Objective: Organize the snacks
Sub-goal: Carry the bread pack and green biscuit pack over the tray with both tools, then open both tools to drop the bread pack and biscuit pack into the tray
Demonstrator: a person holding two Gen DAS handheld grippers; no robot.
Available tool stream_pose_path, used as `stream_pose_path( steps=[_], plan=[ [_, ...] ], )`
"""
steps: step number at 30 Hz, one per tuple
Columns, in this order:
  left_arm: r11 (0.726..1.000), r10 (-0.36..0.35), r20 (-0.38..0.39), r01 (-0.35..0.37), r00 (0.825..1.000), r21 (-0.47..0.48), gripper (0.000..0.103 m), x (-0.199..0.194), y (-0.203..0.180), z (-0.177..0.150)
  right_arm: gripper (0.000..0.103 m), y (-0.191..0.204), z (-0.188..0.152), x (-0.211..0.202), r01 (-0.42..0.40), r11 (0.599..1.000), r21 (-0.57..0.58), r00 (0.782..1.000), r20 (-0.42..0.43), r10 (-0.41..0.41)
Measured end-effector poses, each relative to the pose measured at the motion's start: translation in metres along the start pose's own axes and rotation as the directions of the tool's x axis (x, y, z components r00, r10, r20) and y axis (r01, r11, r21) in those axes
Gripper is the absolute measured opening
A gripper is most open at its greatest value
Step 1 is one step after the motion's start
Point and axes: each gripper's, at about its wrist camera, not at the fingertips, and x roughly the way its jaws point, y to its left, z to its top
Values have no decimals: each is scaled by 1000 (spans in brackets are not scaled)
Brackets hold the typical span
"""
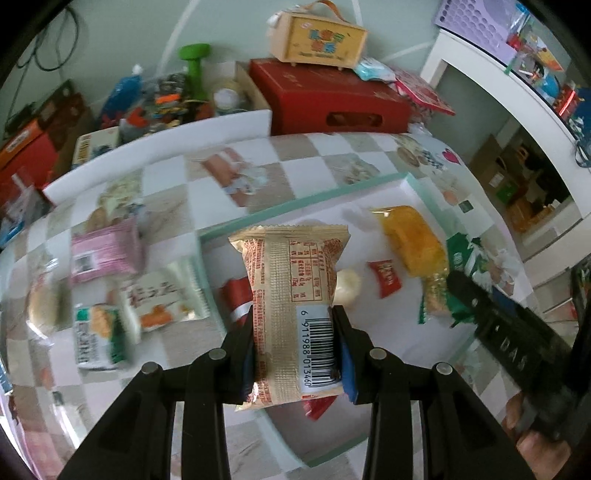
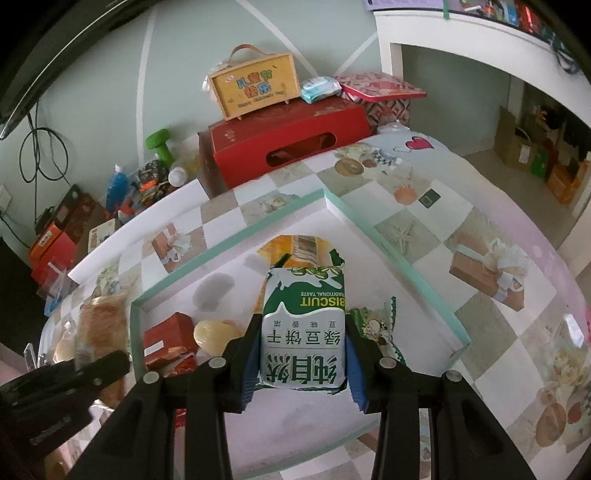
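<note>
My left gripper (image 1: 293,314) is shut on a tan snack packet with a barcode (image 1: 291,295), held above the left part of a white tray with a green rim (image 1: 295,201). My right gripper (image 2: 301,325) is shut on a green and white biscuit packet (image 2: 303,328), held over the same tray (image 2: 243,230). In the tray lie an orange packet (image 1: 413,236), a small red packet (image 1: 384,278), a pale round sweet (image 1: 347,286) and green packets (image 1: 469,258). The right gripper's body (image 1: 517,343) shows at the right of the left wrist view.
Loose snacks lie on the checkered cloth left of the tray: a pink packet (image 1: 107,253), a white packet (image 1: 162,299), a green and white packet (image 1: 98,336). A red box (image 1: 328,99) with a wooden case (image 1: 317,35) stands behind. White shelving (image 1: 509,92) stands at right.
</note>
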Motion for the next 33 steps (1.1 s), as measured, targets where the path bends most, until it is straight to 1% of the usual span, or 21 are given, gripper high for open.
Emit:
stream_pose_path(
  steps=[6,11,14,17,20,22,24,25,26,27,30,31,32,33],
  plan=[
    [1000,-18,-7,18,1000,5,38,15,-13,11,43,0,-3,8,-8,1000,-7,999,-39,8],
    [999,-38,-7,38,999,-14,38,20,-14,16,43,2,-5,12,-19,1000,-14,998,-56,18],
    [999,-33,-4,33,999,-14,38,19,-14,16,43,3,-4,13,-21,1000,-14,998,-61,20],
    [999,-34,6,34,999,-20,44,17,-12,16,43,4,-5,14,-21,1000,-19,998,-67,20],
    [999,-37,12,37,999,-37,45,14,-8,16,43,4,-5,14,-24,1000,-16,997,-67,23],
    [998,-26,15,26,1000,-49,48,12,-4,15,43,4,-3,13,-29,1000,-12,998,-64,28],
    [998,-11,16,13,1000,-67,57,11,1,13,49,5,-4,13,-37,999,-13,997,-68,36],
    [997,-2,16,3,1000,-76,58,11,4,12,61,5,-4,14,-39,999,-11,997,-73,38],
    [996,9,16,-7,1000,-83,59,11,6,12,67,6,-4,15,-39,999,-8,996,-77,38],
    [996,19,14,-18,1000,-91,60,11,9,10,70,6,-4,16,-37,999,-10,996,-78,36],
    [992,49,7,-48,999,-113,60,11,18,7,72,6,-5,17,-30,999,-13,996,-84,29],
    [990,67,4,-66,998,-123,60,11,21,6,78,7,-5,18,-26,1000,-14,996,-88,25],
    [988,85,2,-84,996,-131,63,12,24,5,84,7,-5,19,-24,1000,-16,996,-89,22],
    [986,100,2,-99,995,-135,70,12,27,3,86,7,-5,20,-18,1000,-18,996,-91,16]
  ],
)
